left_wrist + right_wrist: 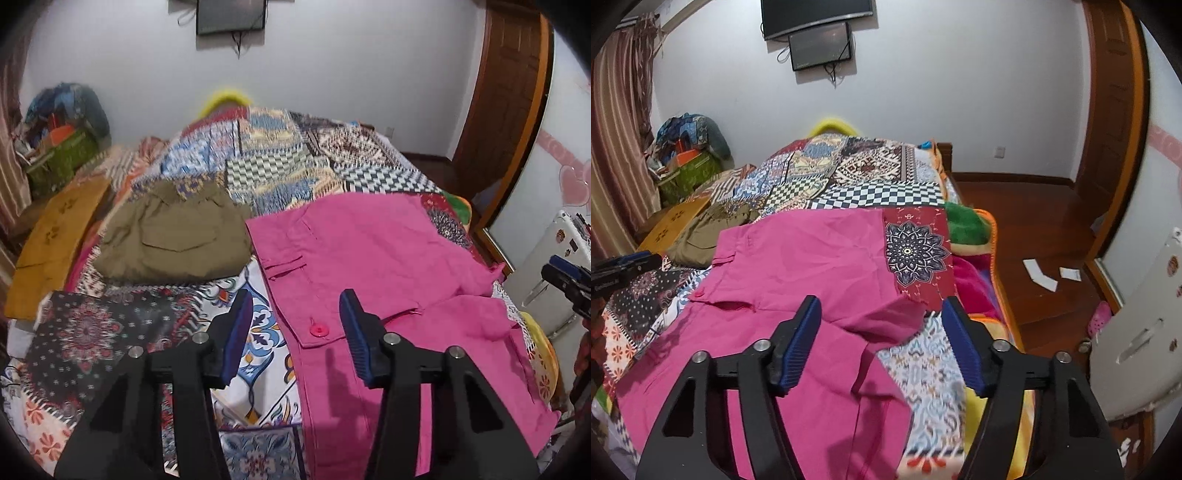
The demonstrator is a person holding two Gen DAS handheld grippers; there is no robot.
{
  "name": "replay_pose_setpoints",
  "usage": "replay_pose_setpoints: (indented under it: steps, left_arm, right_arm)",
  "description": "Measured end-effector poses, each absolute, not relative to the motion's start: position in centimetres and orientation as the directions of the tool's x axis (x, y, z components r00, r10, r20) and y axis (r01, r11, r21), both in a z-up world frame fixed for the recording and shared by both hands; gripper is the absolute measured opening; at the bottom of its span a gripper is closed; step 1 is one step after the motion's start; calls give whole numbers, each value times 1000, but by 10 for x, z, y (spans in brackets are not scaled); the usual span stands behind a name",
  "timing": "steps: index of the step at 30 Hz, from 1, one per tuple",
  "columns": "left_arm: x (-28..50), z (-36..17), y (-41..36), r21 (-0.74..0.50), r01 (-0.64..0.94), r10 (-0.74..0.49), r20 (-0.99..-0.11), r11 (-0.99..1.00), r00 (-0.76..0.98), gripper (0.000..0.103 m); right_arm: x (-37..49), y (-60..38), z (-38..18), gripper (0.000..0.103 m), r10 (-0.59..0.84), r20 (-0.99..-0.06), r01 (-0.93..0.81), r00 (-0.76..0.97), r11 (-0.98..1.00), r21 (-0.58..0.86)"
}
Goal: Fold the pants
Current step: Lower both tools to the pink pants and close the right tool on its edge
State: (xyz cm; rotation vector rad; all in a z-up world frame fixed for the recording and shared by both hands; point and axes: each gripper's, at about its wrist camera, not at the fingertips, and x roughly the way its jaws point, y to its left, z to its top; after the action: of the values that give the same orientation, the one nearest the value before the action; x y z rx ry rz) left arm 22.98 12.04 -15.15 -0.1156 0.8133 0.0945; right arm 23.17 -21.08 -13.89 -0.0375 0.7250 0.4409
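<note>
Pants on bed, right of shorts

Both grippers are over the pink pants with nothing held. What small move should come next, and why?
Probably lower both onto the pink pants and pinch an edge each. The left gripper and right gripper hang open above cloth that lies unfolded.

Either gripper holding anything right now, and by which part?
Nothing held. Left gripper and right gripper hover over the pink pants, jaws apart, not touching fabric.
</note>
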Motion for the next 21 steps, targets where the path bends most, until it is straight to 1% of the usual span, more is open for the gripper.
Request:
replay_pose_setpoints:
  steps: [1,2,3,5,7,10,14,19,20,21]
  left_arm:
    - [235,-156,120,-71,-125,33,-737,990,675,48]
    - [241,-163,120,-76,-113,18,-750,991,661,47]
    - [246,-169,119,-80,-96,1,-763,992,646,47]
    - [258,-184,117,-79,-79,-15,-794,994,608,46]
    - [266,-196,115,-75,-68,-22,-816,995,578,42]
    - [275,-214,114,-77,-60,-33,-843,995,537,42]
    - [280,-224,119,-90,-66,-42,-850,994,525,42]
    - [280,-226,118,-69,-66,-25,-856,995,517,42]
    - [280,-226,117,-62,-64,-20,-856,996,517,42]
    - [280,-226,117,-56,-63,-16,-856,996,516,42]
  right_arm:
    - [238,-210,-142,53,387,-655,-412,649,902,125]
    - [245,-209,-145,42,399,-663,-423,634,896,135]
    - [252,-209,-149,37,403,-674,-423,619,894,147]
    - [268,-209,-158,37,409,-690,-412,597,894,174]
    - [276,-209,-164,37,411,-699,-405,585,895,187]
    - [287,-205,-175,37,415,-727,-410,547,890,200]
    - [298,-205,-189,37,418,-765,-425,490,881,209]
    - [301,-210,-198,37,430,-786,-432,444,872,233]
    - [301,-210,-197,34,434,-785,-435,442,869,235]
    - [297,-212,-198,25,444,-785,-442,432,863,245]
